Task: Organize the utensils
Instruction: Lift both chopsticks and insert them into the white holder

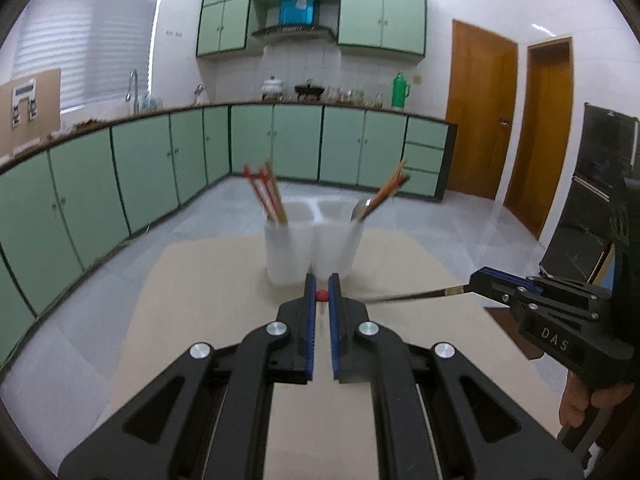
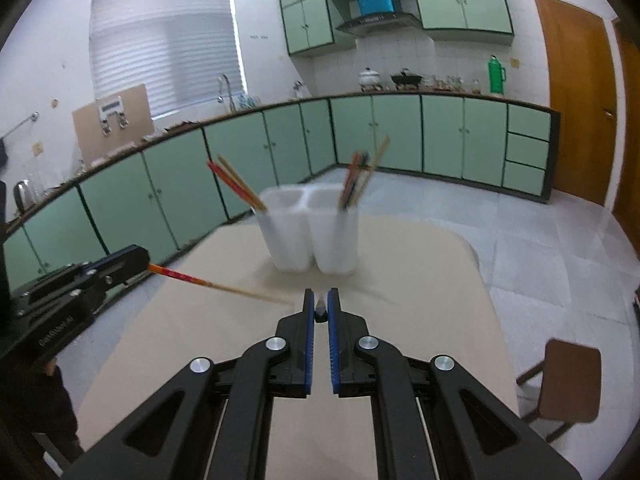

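Clearly, right claw point(image 1: 476, 280) reads "DAS".

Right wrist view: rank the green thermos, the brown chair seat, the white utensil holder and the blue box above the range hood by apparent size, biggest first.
1. white utensil holder, nearest
2. brown chair seat
3. blue box
4. green thermos

Soft, even daylight fills both views, coming from the blinded window point(image 2: 164, 56), which glows almost white. Shadows are faint — only a weak smudge under the white holder point(image 2: 310, 232) on the table point(image 2: 420, 300). The holder and its chopsticks point(image 1: 266, 194) are motion-blurred; the near gripper arms stay sharp. Fisheye bending curves the cabinets point(image 1: 120, 184), and the corners go black — a pale sheen lies on the floor
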`<state>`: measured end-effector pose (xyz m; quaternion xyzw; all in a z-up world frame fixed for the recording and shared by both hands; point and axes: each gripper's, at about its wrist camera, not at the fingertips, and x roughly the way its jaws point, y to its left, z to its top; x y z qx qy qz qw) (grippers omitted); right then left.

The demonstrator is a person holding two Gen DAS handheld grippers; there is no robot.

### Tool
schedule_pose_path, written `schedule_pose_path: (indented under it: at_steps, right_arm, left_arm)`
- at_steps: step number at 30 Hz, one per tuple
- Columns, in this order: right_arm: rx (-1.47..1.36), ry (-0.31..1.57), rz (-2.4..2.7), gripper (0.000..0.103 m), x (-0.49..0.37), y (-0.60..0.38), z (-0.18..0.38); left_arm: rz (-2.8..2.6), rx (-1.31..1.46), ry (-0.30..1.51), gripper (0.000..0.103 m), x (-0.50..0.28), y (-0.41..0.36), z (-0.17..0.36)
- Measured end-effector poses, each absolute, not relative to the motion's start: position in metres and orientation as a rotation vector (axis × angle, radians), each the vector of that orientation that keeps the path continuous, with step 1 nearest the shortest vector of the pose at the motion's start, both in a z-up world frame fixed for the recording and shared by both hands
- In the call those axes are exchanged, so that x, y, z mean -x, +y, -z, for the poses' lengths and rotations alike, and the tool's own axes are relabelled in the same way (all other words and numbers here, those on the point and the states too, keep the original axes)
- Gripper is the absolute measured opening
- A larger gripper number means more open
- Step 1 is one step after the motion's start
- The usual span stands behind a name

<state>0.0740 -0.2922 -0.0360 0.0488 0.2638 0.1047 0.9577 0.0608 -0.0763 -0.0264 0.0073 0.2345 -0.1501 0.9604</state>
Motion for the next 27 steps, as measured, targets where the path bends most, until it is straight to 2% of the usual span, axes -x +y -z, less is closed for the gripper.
schedule_pose_path:
  at_steps: [27]
  right_arm:
    - [-0.008,0.378,-0.336,0.006,-0.105,-0.281,-0.083]
  left_arm:
    - [0.371,-0.034,0.254,0.005,-0.063,-0.08,-0.061]
